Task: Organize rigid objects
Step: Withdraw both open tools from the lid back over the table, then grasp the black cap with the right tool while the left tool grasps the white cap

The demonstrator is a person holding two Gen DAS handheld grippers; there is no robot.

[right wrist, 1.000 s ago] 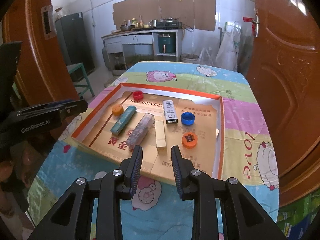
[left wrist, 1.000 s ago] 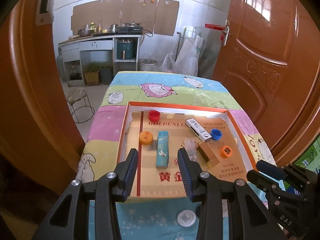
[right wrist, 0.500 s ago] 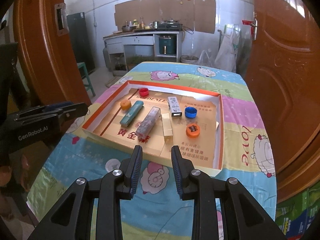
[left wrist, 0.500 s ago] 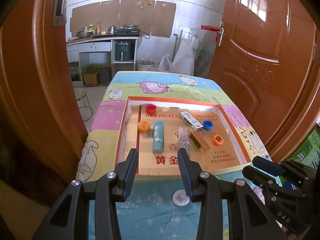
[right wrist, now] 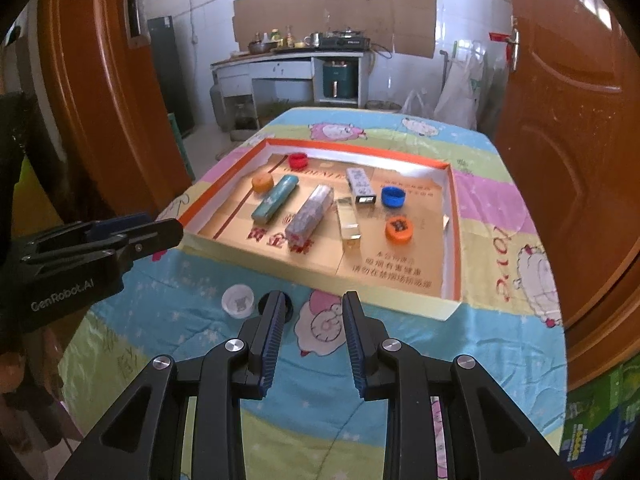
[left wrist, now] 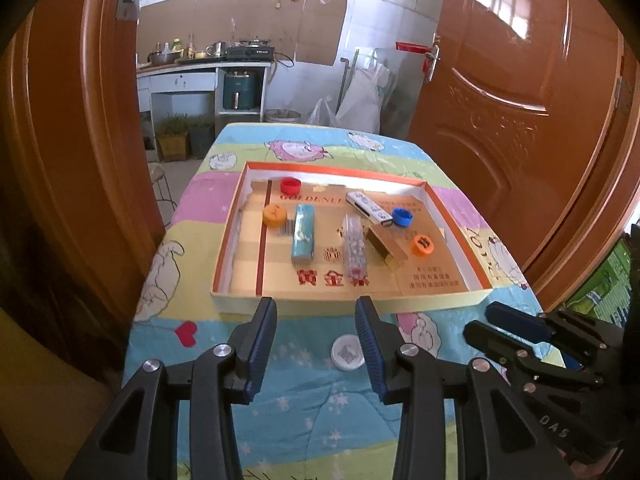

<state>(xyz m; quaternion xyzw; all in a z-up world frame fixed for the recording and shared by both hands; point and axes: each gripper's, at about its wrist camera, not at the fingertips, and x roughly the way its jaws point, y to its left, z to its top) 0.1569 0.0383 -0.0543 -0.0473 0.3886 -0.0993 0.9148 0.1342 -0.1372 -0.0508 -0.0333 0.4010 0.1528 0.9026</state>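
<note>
Orange-rimmed tray (left wrist: 230,236) on the bench holds caps and boxes; left gripper (left wrist: 316,342) jaws spread, empty; white cap (left wrist: 347,352) lies just outside; right gripper (right wrist: 313,338) jaws narrower, empty; approach it squarely.

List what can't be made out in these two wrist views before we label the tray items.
- Black cap, right wrist view: mostly hidden behind the right claw; not visible in the left view.
- White cap, left wrist view: partly covered by the left claw.
- Print on the tray floor: blurred, too small to read.
- Clear box contents: too blurred to identify.
- Counter items in the background: too small.
</note>
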